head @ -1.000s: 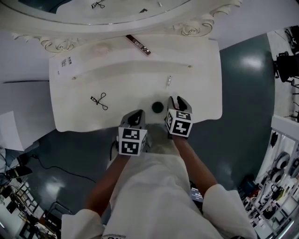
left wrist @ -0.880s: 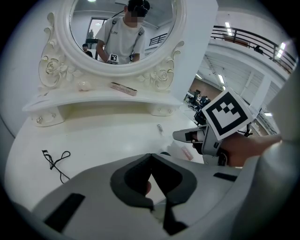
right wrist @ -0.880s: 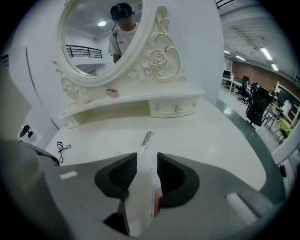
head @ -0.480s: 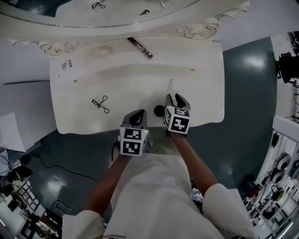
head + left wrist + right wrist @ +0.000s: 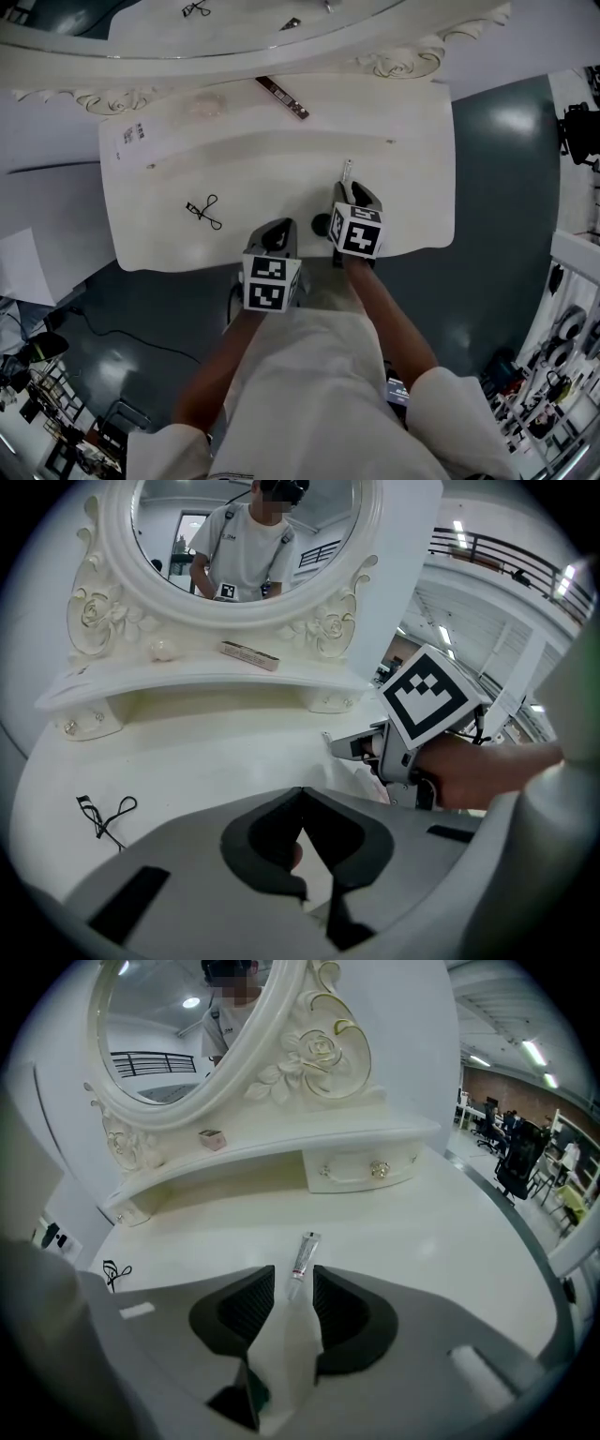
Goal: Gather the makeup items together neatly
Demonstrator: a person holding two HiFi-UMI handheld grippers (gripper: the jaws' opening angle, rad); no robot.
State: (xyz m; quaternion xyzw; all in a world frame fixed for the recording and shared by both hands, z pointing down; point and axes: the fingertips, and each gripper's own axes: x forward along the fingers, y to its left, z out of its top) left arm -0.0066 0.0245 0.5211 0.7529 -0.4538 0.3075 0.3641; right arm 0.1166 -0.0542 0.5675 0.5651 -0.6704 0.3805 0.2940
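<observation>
Far left of the tube (image 5: 346, 171) lies the curler (image 5: 202, 211); nearer it, the left gripper (image 5: 275, 234) is pinched shut on nothing. The right gripper (image 5: 292, 1283) is open and empty, its tips right by the tube's near end. The tube is thin and lies flat, so the jaws might push it away or slip off.

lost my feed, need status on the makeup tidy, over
Left gripper shut, empty, near table edge. Right gripper open, small tube just ahead, lined up between jaws, not gripped. Eyelash curler far left, black compact by the grippers; nothing blocking.
</observation>
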